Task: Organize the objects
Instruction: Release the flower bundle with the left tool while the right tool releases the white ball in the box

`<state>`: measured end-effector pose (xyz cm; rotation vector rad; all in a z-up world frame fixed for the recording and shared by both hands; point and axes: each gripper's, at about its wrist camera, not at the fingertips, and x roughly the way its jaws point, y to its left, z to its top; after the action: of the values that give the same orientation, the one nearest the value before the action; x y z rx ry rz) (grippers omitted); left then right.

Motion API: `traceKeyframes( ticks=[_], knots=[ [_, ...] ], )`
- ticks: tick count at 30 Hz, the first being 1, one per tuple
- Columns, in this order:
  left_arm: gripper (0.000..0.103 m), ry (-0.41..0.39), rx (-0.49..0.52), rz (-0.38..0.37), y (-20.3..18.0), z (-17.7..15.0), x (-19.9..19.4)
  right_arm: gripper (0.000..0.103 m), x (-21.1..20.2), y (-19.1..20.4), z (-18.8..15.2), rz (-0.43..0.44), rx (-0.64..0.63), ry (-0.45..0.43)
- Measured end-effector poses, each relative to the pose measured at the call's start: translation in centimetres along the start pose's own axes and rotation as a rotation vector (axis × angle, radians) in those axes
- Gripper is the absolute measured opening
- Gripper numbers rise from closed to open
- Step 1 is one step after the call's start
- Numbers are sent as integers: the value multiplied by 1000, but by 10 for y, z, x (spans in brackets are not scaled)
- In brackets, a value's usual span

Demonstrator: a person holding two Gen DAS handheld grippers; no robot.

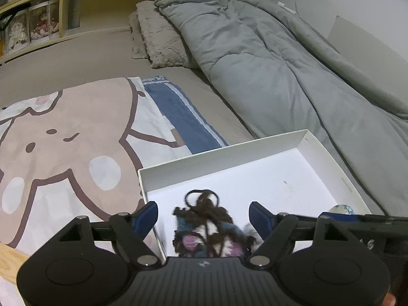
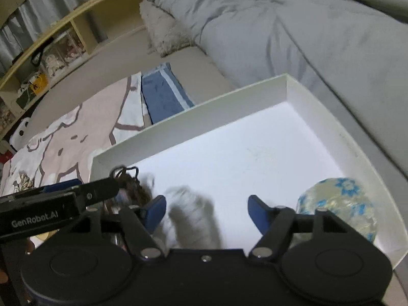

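Left wrist: left gripper (image 1: 203,216) jaws wide apart over a knitted pouch (image 1: 209,232) lying in the white box (image 1: 255,150). Right gripper (image 2: 207,210) jaws open, a blurred white thing (image 2: 190,211) lying loose between them, a ball (image 2: 336,204) beside.

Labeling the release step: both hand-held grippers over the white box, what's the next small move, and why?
Probably lift both straight up. The left hand-held gripper stands open around the crocheted pouch, the right hand-held gripper open around a blurred white item; both lie in the white box.
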<state>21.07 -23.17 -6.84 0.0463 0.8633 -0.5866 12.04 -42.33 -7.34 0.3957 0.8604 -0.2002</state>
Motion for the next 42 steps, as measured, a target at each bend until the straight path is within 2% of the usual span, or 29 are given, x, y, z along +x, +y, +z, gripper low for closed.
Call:
traceKeyframes(
  ticks=[8, 19, 27, 31, 39, 42],
  knots=[
    [79, 11, 1, 7, -5, -2, -1, 67, 1, 1, -1, 2, -18, 13],
    [79, 8, -3, 22, -6, 0, -19, 67, -14, -5, -4, -18, -8, -15],
    [98, 1, 1, 37, -2, -6, -43, 68, -36, -2, -4, -27, -7, -61],
    [103, -7, 7, 58, 1, -12, -57, 74, -50, 1, -9, -37, -21, -86],
    [103, -12, 3, 87, 10, -26, -79, 84, -71, 7, -19, -56, -31, -106],
    [103, -9, 1, 91, 14, -32, -86, 95, -77, 12, -25, -77, -65, -121]
  ],
)
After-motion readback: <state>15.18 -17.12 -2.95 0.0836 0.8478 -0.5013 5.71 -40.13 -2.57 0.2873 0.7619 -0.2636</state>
